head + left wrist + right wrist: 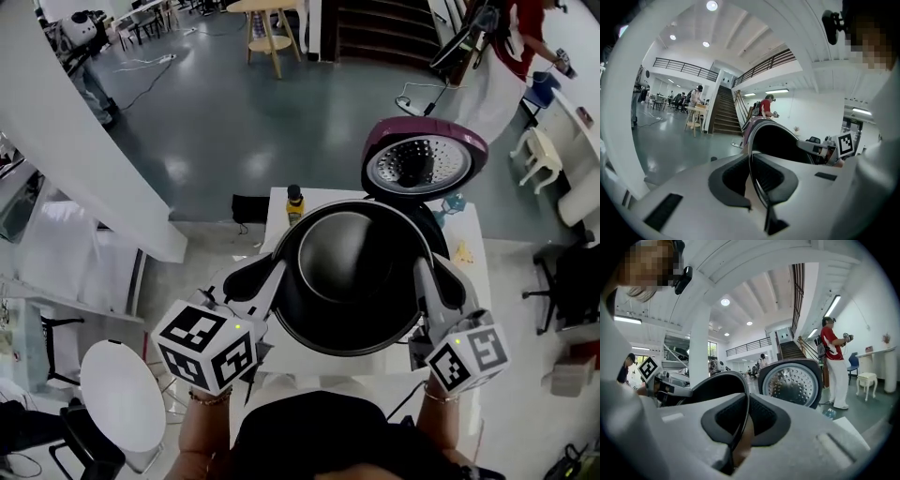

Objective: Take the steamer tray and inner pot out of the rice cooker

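Observation:
The dark round inner pot (352, 272) hangs in the air between my two grippers, above the white table (277, 211). My left gripper (278, 274) is shut on the pot's left rim (752, 161), which runs as a thin edge between its pads. My right gripper (424, 278) is shut on the right rim (743, 416) in the same way. Behind the pot stands the rice cooker's open maroon lid (424, 159) with its perforated metal plate (793, 385). The cooker's body is hidden under the pot.
A small bottle with a yellow cap (294, 202) stands at the table's far left. Blue and yellow bits (456, 208) lie at its far right. A round white stool (122, 394) is at lower left. A person in red (833, 359) stands off to the right.

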A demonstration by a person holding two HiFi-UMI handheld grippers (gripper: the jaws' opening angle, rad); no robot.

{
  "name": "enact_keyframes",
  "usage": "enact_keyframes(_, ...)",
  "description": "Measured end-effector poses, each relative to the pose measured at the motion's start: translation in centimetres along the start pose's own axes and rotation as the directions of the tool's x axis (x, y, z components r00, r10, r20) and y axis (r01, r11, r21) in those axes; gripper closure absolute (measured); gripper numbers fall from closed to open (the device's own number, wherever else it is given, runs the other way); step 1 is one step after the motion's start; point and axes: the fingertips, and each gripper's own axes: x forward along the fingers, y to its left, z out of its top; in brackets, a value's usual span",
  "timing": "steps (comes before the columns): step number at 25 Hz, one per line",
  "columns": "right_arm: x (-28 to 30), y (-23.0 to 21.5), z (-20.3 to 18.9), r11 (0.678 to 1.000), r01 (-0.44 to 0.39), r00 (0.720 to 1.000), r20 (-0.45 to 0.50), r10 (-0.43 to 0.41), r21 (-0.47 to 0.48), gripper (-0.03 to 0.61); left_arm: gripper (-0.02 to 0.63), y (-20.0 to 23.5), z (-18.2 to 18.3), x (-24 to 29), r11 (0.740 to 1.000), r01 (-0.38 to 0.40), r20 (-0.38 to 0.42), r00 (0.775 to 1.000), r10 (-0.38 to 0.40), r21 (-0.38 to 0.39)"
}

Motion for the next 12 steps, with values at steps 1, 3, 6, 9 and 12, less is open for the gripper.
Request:
enact_keyframes(1, 0.1, 1.2, 0.0, 1.000, 0.001, 1.000, 0.002, -0.001, 0.003, 0.546, 0.588, 0.6, 0.1, -1.0, 1.000, -0.002, 0.003, 1.000, 0.002, 0.008)
enact_keyframes(3, 0.2, 3.3, -0.2, 1.000, 0.007, 1.000, 0.005, -0.007, 0.009, 0.546, 0.588, 1.7, 0.1, -2.8, 1.000, 0.000, 0.004, 1.000, 0.000, 0.019)
enact_keyframes(6, 0.4, 6.2, -1.1, 1.000, 0.016, 1.000, -0.004, -0.016, 0.021, 0.546, 0.588, 3.4, -0.7, -5.2, 1.000, 0.009, -0.011, 1.000, -0.008, 0.020)
enact_keyframes(9, 0.6, 8.8, -2.6, 0.999, 0.029, 0.999, -0.027, -0.028, 0.039, 0.546, 0.588, 5.1, -2.0, -7.2, 1.000, 0.015, -0.039, 0.999, -0.014, 0.012)
enact_keyframes(12, 0.6, 10.7, -4.6, 0.997, 0.045, 0.997, -0.059, -0.041, 0.067, 0.546, 0.588, 6.6, -3.5, -8.5, 1.000, 0.022, -0.071, 0.997, -0.022, 0.003)
